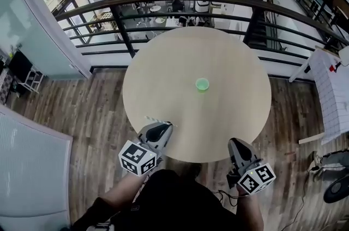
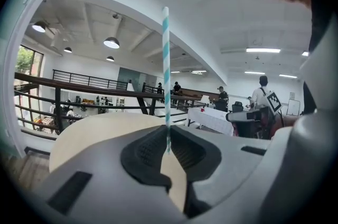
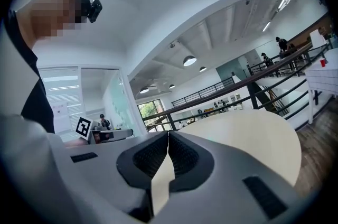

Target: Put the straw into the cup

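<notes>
A small green cup (image 1: 202,84) stands upright on the round beige table (image 1: 163,69), right of its middle. My left gripper (image 1: 163,125) is over the table's near-left edge, shut on a white and teal striped straw (image 1: 154,119) that sticks out sideways to the left. In the left gripper view the straw (image 2: 166,64) rises straight up from between the closed pads of the left gripper (image 2: 168,139). My right gripper (image 1: 235,141) is at the table's near-right edge, shut with nothing in it; its pads meet in the right gripper view (image 3: 168,136). The cup is well ahead of both grippers.
A dark metal railing (image 1: 180,2) curves behind the table, with a lower floor beyond it. Wood flooring (image 1: 98,115) surrounds the table. A white table with a grid cloth (image 1: 331,93) stands at the right. The person's dark clothing (image 1: 174,202) fills the bottom of the head view.
</notes>
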`<state>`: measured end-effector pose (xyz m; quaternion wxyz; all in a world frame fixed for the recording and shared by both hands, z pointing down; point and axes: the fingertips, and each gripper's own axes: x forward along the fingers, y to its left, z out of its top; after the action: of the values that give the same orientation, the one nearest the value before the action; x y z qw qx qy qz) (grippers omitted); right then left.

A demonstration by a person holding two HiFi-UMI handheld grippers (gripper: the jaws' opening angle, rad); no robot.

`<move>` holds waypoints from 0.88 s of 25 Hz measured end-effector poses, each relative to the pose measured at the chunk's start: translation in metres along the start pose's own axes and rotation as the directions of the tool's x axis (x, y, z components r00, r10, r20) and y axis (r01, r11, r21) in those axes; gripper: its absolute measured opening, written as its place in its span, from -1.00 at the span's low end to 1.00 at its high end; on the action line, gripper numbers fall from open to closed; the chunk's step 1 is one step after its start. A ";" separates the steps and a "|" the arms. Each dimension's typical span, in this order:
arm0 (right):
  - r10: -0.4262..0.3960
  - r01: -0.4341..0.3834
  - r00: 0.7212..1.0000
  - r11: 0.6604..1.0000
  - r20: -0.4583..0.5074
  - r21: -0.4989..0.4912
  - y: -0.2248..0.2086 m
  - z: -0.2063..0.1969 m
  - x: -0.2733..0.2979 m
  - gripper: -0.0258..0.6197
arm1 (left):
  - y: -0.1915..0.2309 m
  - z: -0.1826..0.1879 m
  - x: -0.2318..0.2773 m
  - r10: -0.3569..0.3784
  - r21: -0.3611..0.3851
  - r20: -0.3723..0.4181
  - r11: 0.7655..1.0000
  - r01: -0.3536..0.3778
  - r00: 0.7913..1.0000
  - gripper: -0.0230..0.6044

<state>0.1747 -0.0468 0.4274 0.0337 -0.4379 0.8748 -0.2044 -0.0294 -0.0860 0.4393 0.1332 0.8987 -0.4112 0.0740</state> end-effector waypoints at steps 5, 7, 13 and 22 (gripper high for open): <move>0.003 -0.003 1.000 0.999 -0.017 0.036 -0.028 0.007 0.020 -0.85 | 0.006 0.012 0.036 -0.007 0.012 -0.011 1.000 0.007 1.000 -0.84; 0.007 -0.006 1.000 0.999 -0.029 0.035 -0.035 0.010 0.034 -0.85 | 0.015 0.018 0.049 -0.010 0.017 -0.003 1.000 0.010 1.000 -0.83; -0.016 0.017 0.999 0.999 -0.032 0.027 -0.052 0.027 0.073 -0.85 | 0.040 0.032 0.080 -0.046 0.025 0.001 0.999 0.046 0.999 -0.84; -0.034 0.040 0.997 0.996 -0.070 0.075 -0.058 0.006 0.133 -0.85 | 0.082 0.028 0.111 -0.099 0.012 -0.021 0.995 0.099 0.995 -0.83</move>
<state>0.1379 -0.1830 0.4606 0.0165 -0.4451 0.8588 -0.2531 -0.0188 -0.2256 0.4540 0.1349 0.9180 -0.3643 0.0792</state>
